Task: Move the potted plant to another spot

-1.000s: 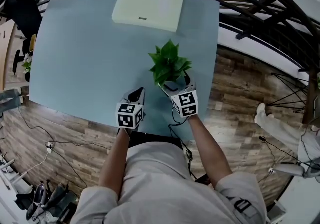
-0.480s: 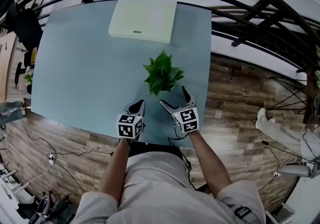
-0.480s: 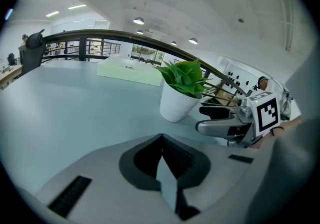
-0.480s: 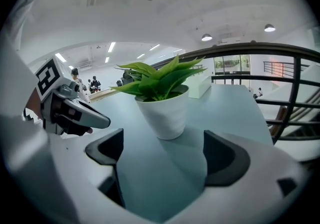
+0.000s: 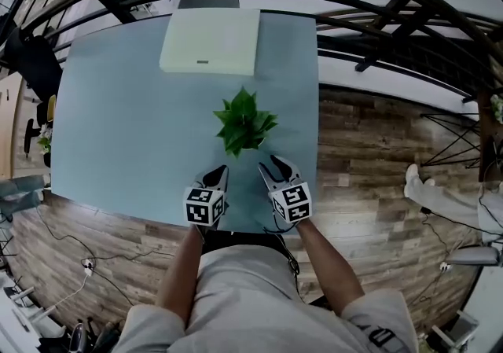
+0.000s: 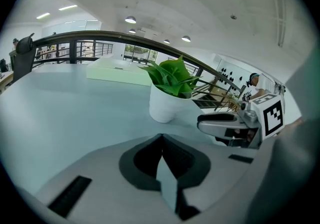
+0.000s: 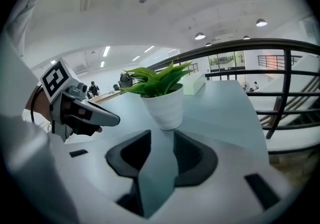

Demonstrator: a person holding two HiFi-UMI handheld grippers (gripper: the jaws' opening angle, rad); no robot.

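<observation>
Green leafy plant in white round pot (image 5: 244, 125) on pale blue table (image 5: 118, 108). Left gripper (image 5: 219, 174) near the pot, fingers together and empty. Right gripper (image 5: 273, 163) also near it, fingers narrow, just been closing on nothing.

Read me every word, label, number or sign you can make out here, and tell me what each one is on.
No readable text anywhere.
Left marker cube and right marker cube: black-and-white square patterns only, no letters or digits.
Pale box: one small dark mark near its front edge, too small to read.
White pot: plain, no print.
</observation>
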